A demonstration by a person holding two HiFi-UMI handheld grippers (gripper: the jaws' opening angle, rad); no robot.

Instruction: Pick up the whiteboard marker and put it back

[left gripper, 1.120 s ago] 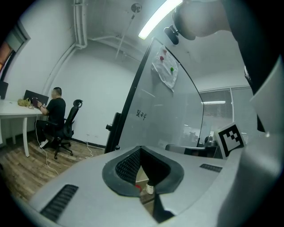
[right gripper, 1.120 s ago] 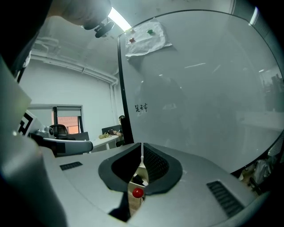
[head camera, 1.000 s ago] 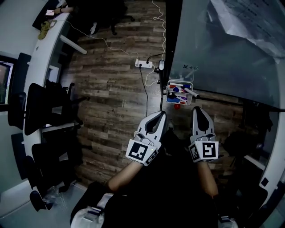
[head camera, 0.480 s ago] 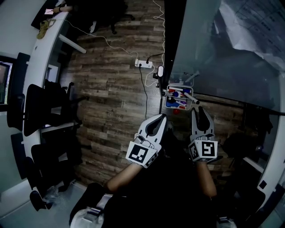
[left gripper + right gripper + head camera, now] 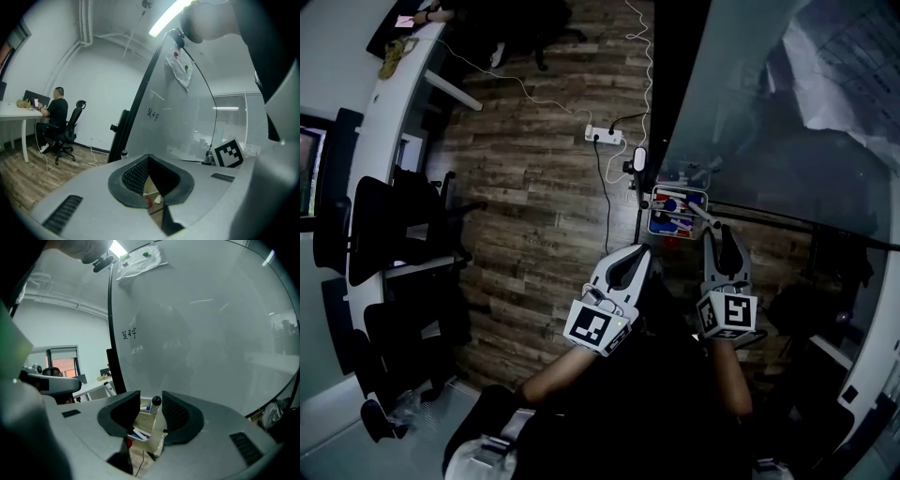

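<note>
A white whiteboard marker (image 5: pixel 701 212) with a black cap (image 5: pixel 155 401) stands tilted in the small white basket (image 5: pixel 678 191) at the whiteboard's foot, among several other coloured markers. My right gripper (image 5: pixel 719 232) is just behind the basket with its jaws opening. The marker's top sits between the pads (image 5: pixel 178 414), with a gap beside it, so they do not press it. My left gripper (image 5: pixel 636 246) hangs level to the left of the basket, its jaws together with nothing in them. In the left gripper view, the left gripper (image 5: pixel 149 159) shows only floor through its narrow slit.
The whiteboard (image 5: pixel 759 103) fills the right side on a dark stand. A power strip (image 5: pixel 603 135) and cables lie on the wooden floor. Office chairs (image 5: pixel 394 225) and a curved white desk (image 5: pixel 380 122) stand at the left. A person (image 5: pixel 56 112) sits at a far desk.
The right gripper's jaws have opened and let go of the marker, which now rests in the basket. That gripper has come a little closer to the basket. The left gripper has stayed put.
</note>
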